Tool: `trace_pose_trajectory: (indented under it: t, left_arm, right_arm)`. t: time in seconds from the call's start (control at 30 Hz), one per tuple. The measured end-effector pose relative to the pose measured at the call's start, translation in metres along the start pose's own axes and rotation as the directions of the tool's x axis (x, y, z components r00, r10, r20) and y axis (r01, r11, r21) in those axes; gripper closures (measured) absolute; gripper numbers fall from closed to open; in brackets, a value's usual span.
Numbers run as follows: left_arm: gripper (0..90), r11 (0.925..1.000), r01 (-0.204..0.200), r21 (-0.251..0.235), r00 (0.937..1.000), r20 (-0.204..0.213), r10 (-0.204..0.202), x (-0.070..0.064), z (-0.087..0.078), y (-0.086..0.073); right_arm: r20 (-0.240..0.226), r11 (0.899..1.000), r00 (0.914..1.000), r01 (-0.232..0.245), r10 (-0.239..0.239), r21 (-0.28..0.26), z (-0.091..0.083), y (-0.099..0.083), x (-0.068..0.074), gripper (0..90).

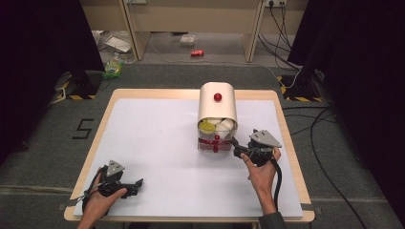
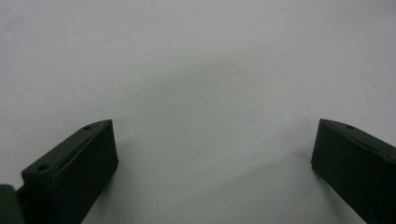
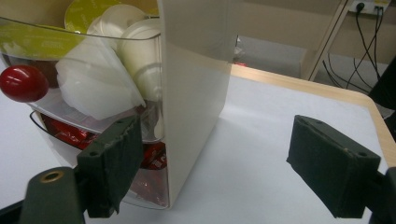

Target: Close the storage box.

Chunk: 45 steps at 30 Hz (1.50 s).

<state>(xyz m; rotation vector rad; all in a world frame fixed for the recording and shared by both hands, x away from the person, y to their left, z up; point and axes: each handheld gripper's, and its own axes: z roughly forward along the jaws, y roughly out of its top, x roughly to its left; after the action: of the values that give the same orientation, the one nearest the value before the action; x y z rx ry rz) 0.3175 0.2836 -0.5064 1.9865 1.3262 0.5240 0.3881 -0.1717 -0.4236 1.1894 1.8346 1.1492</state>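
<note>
1. Your right gripper (image 1: 237,148) sits at about 3 o'clock of the cream, round-topped drawer cabinet with clear drawers and red ball knobs (image 1: 217,117), jaws spread wide and holding nothing.
2. In the right gripper view, one jaw crosses in front of the clear drawer front (image 3: 88,88); the other hangs off the cream side wall (image 3: 196,107) over bare table. The nearest red knob (image 3: 22,83) lies toward 10 o'clock of the jaws, untouched.
3. The cabinet's long axis runs 12 to 6, drawers facing you.
4. Your left gripper (image 1: 136,183) rests at 7 o'clock, well apart, jaws open and empty on the white tabletop (image 1: 157,143).
5. Right hand is nearer. Open room lies at 6 o'clock; the table's edge (image 1: 290,143) is close at 3.
</note>
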Motion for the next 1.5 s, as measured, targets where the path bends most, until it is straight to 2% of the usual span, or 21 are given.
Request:
trace_pose_trajectory:
  t: [0.2, 0.4, 0.77, 1.5]
  left_arm:
    - [0.0, 1.0, 0.0, 0.0, 1.0, 0.0, 0.0, 0.0, 0.0, 0.0]
    - [0.0, 1.0, 0.001, -0.001, 1.0, 0.001, -0.001, 0.0, 0.0, 0.0]
    - [0.0, 1.0, 0.002, -0.001, 1.0, 0.002, -0.002, 0.0, 0.0, 0.0]
    - [0.0, 1.0, 0.003, -0.002, 1.0, 0.004, -0.003, 0.0, 0.0, 0.0]
  right_arm:
    - [0.006, 1.0, 1.0, -0.006, 0.006, 0.001, 0.0, 0.0, 0.0, 16.4]
    - [-0.014, 1.0, 0.9999, -0.004, 0.004, -0.001, -0.001, 0.0, -0.001, 21.4]
    - [-0.046, 1.0, 0.9989, -0.006, 0.006, -0.003, -0.01, 0.0, -0.002, 20.1]
    - [-0.053, 1.0, 0.9986, 0.009, -0.008, 0.019, -0.028, -0.01, -0.006, 20.0]
